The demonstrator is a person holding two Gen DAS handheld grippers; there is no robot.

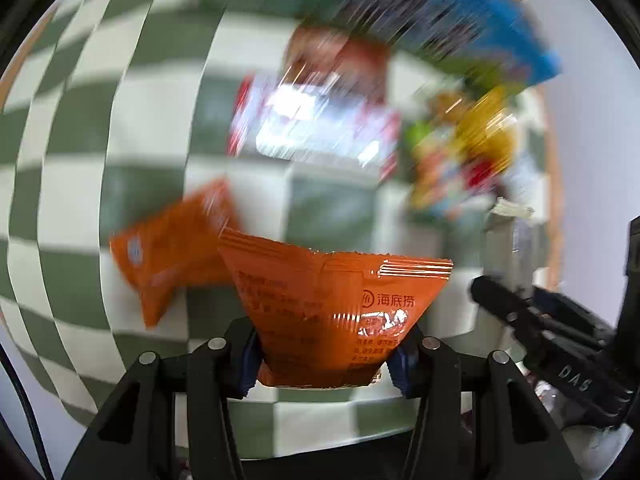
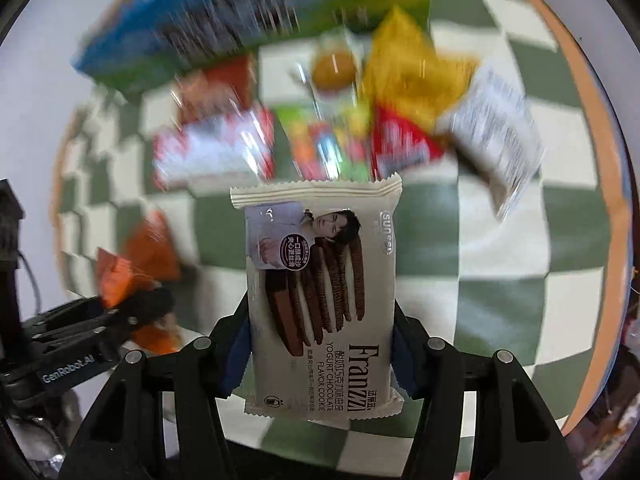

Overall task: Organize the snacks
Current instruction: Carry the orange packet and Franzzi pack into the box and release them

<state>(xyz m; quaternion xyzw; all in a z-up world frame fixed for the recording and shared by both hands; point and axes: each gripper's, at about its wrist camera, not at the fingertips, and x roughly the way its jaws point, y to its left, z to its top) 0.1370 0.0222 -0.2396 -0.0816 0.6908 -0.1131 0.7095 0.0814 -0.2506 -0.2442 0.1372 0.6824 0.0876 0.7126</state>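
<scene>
Green-and-white checked cloth (image 2: 500, 300) covers the counter, and both views are badly smeared by motion beyond the held items.

Progress: early to middle, by my judgement. Each gripper has a packet in hand, so two items are picked but not placed. A loose heap of snacks (image 2: 320, 136) lies on the cloth: a yellow bag (image 2: 408, 72), a red-and-white pack (image 2: 216, 148), a white pack with printed text (image 2: 492, 136) and several small bright wrappers. A large blue-and-green box (image 2: 224, 24) stands at the far edge; whether it is the destination cannot be told. No sorted group is visible.

Left gripper (image 1: 326, 360): jaws drawn in tight on the lower end of an orange sachet (image 1: 332, 312), pads pressing both sides. The sachet fans out wider above the grip, with a crimped top seal and glossy foil. It is clear of the cloth. A second orange sachet (image 1: 172, 264) lies on the counter just behind and to the left.

Right gripper (image 2: 320, 364): partly closed on a cream cookie packet (image 2: 320, 292), pads against its two long edges near the bottom. The packet stands upright, flat and undented, with zigzag seals at both ends and a picture of chocolate sandwich cookies. It is raised off the cloth, in front of the heap.

Remaining: set down both held packets, then deal with the heap and the second sachet.
</scene>
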